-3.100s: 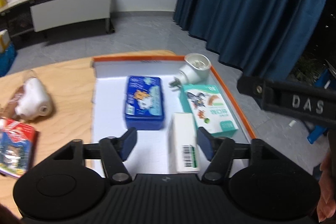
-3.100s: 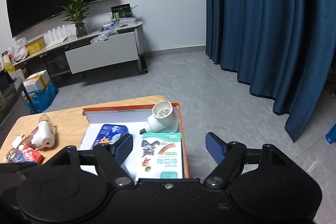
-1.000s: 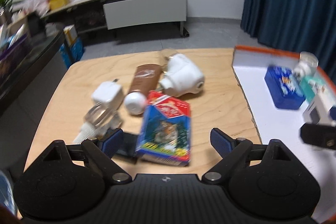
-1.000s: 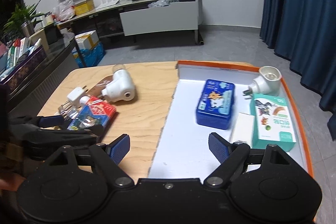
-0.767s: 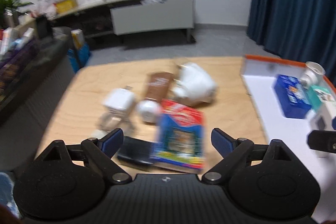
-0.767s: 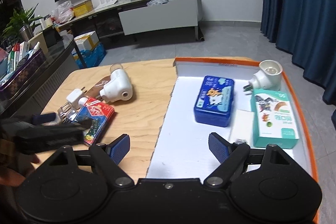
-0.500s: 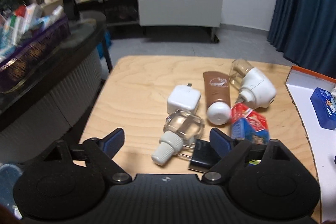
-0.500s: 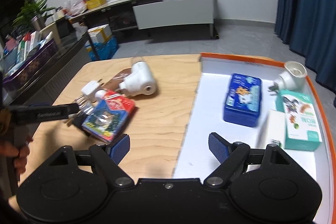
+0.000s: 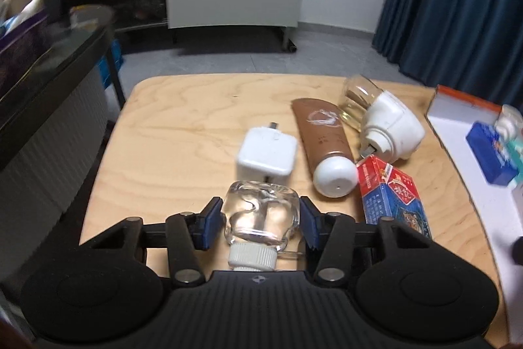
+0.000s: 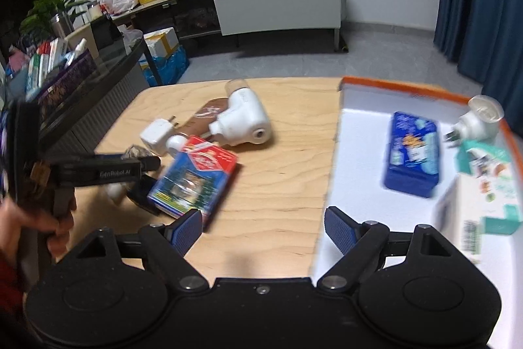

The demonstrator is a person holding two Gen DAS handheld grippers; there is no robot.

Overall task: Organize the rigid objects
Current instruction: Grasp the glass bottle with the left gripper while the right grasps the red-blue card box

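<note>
A: What is sitting furthest left on the wooden table (image 9: pixel 183 120)?

B: The left gripper (image 9: pixel 260 222) is closing its jaws around a clear glass bottle (image 9: pixel 261 215) lying on its side, white cap toward the camera. The blue pads are standing right at the glass on both sides; I cannot tell whether they are pressing yet.

A: And moving right from there?

B: A white charger cube (image 9: pixel 266 155) is lying just behind the bottle, then a brown tube (image 9: pixel 322 136) with a white cap, a red-and-blue box (image 9: pixel 390 197), and a white plug-in device (image 9: pixel 389 128) beside the tube.

A: Further right?

B: The right gripper (image 10: pixel 263 226) is hovering over the table edge with its jaws spread wide and nothing between them. The white tray (image 10: pixel 359 159) with the orange rim is holding a blue box (image 10: pixel 412 149), another white plug-in unit (image 10: pixel 480 120) and a teal carton (image 10: pixel 493 182).
</note>
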